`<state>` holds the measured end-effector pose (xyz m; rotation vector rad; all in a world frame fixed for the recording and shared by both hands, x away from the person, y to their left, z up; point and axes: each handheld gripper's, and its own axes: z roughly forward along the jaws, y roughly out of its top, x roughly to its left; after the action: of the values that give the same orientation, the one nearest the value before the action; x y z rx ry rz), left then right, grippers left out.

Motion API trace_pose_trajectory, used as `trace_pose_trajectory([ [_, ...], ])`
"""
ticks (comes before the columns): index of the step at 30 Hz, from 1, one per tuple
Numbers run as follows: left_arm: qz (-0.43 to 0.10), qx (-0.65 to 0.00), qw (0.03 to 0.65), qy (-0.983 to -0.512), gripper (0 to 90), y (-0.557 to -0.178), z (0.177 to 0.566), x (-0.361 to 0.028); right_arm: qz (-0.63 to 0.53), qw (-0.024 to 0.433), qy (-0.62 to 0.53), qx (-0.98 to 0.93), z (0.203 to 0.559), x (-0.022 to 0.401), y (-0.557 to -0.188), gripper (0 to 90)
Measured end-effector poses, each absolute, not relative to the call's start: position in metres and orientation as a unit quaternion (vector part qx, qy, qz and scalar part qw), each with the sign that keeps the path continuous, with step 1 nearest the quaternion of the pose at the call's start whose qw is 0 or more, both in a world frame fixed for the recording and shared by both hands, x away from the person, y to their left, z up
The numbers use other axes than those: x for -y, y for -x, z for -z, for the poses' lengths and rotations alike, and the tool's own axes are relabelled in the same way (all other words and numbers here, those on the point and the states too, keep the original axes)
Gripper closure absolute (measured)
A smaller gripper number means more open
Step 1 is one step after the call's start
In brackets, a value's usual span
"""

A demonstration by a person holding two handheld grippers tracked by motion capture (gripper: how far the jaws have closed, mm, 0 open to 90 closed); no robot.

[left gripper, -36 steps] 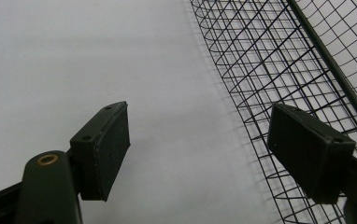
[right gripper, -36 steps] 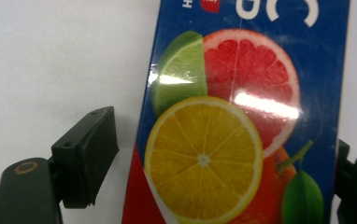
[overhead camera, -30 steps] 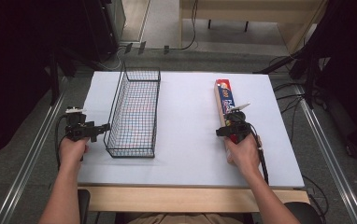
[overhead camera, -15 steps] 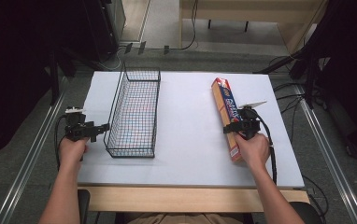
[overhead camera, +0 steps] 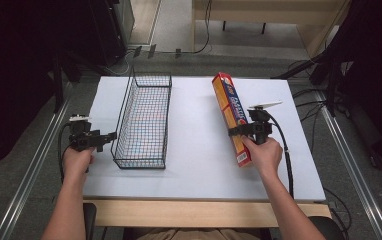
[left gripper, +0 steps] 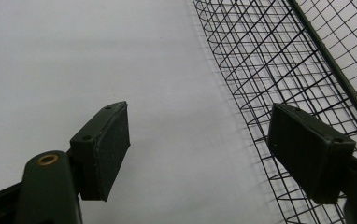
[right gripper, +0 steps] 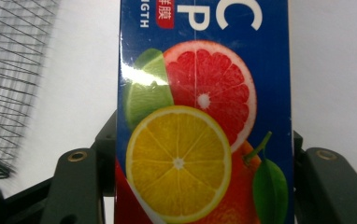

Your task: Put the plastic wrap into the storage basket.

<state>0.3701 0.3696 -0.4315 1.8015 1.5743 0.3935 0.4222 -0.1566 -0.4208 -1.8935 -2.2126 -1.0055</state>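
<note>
A long box (overhead camera: 231,107) with a red edge and blue top lies lengthwise on the right half of the white table (overhead camera: 199,165). In the right gripper view, the box (right gripper: 200,116) shows a citrus picture. My right gripper (overhead camera: 239,131) is shut on it near its middle, one jaw on each long side (right gripper: 202,140). A black wire basket (overhead camera: 124,117) stands at the left centre, with nothing in it. My left gripper (overhead camera: 110,136) hovers just left of the basket's near end, and in its own view it (left gripper: 197,149) is open with nothing between its jaws, the basket wall (left gripper: 279,70) beside the right jaw.
The basket mesh (right gripper: 8,70) shows at the left of the right gripper view. Bare white table lies between basket and box. Metal rails (overhead camera: 34,165) run along both sides of the table. Dark equipment and cables (overhead camera: 349,75) stand beyond the far corners.
My right gripper moved forward and left onto the box and shut on it. The box now looks longer and reaches nearer the front edge. The left gripper has stayed put.
</note>
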Motion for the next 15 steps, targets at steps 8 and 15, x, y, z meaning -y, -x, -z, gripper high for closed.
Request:
trace_pose_trajectory([
  [8,-0.153,-0.609,0.355,-0.693,22.0,-0.370,0.431,-0.371,0.374,0.023,0.591,0.714,0.396,0.116,-0.426,41.1],
  [15,-0.154,-0.609,0.360,-0.690,22.1,-0.370,0.431,-0.372,0.389,0.022,0.569,0.725,0.384,0.074,-0.431,41.1],
])
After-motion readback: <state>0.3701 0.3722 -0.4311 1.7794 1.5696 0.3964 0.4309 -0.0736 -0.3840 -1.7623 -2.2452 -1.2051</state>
